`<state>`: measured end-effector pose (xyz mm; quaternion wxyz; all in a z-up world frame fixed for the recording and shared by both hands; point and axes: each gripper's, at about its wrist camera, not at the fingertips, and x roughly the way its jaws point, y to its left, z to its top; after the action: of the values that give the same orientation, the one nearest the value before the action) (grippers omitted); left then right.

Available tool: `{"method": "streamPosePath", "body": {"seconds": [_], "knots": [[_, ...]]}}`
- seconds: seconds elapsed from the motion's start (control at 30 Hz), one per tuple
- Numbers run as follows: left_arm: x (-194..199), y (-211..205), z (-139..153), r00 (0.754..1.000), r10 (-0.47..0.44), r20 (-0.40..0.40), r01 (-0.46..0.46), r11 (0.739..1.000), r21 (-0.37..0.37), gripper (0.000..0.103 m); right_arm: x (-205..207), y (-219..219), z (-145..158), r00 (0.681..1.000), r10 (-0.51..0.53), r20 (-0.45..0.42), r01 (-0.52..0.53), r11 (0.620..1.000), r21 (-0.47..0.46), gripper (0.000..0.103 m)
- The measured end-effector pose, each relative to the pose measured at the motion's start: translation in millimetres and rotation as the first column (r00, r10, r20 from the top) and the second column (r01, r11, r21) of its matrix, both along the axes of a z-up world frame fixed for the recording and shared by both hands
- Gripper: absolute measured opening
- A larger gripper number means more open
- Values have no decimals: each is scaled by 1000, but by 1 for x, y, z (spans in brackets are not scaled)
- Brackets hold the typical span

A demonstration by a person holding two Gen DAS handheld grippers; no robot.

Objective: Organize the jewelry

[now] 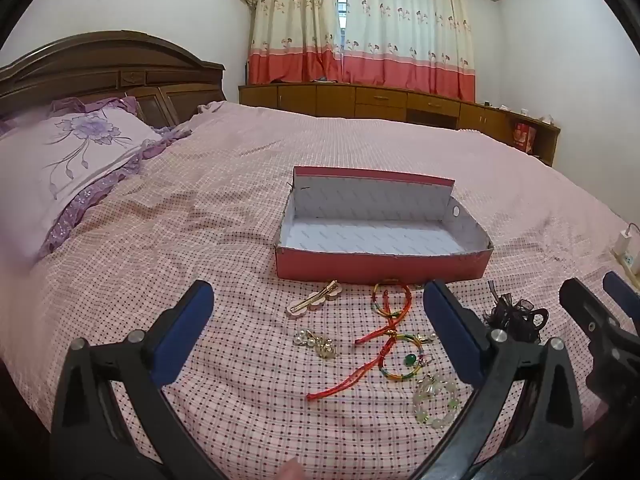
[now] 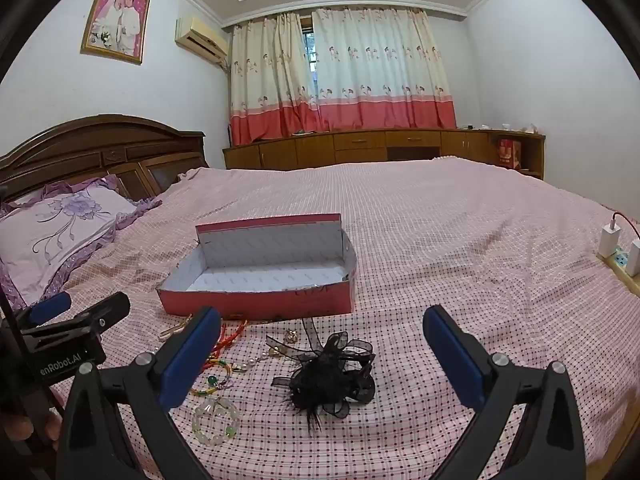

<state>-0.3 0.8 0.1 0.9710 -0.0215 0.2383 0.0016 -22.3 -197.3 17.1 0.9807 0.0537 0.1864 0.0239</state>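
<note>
An open red cardboard box point(image 1: 382, 266) with a white, empty inside sits on the pink checked bedspread; it also shows in the right wrist view point(image 2: 256, 304). In front of it lie a gold flower hair clip point(image 1: 314, 301), pearl earrings point(image 1: 316, 342), red-string bracelets point(image 1: 390, 326), a pale bead bracelet point(image 1: 436, 400) and a black ribbon hair piece point(image 2: 330, 380). My left gripper point(image 1: 318, 312) is open above the jewelry, holding nothing. My right gripper point(image 2: 322, 336) is open over the black hair piece, holding nothing.
A purple flowered pillow point(image 1: 68, 160) and wooden headboard point(image 1: 104, 68) lie to the left. Low wooden cabinets point(image 2: 384, 150) and curtains stand behind the bed. A power strip with white chargers point(image 2: 620, 252) lies at the bed's right edge.
</note>
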Motion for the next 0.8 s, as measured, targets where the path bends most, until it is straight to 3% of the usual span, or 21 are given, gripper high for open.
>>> {"method": "streamPosePath", "body": {"seconds": [0.8], "knots": [[4,1,-6,1000,-9,-7,9,1000,8,98,0,-1,1,1000,0,3,0,1000,-4,103]]}}
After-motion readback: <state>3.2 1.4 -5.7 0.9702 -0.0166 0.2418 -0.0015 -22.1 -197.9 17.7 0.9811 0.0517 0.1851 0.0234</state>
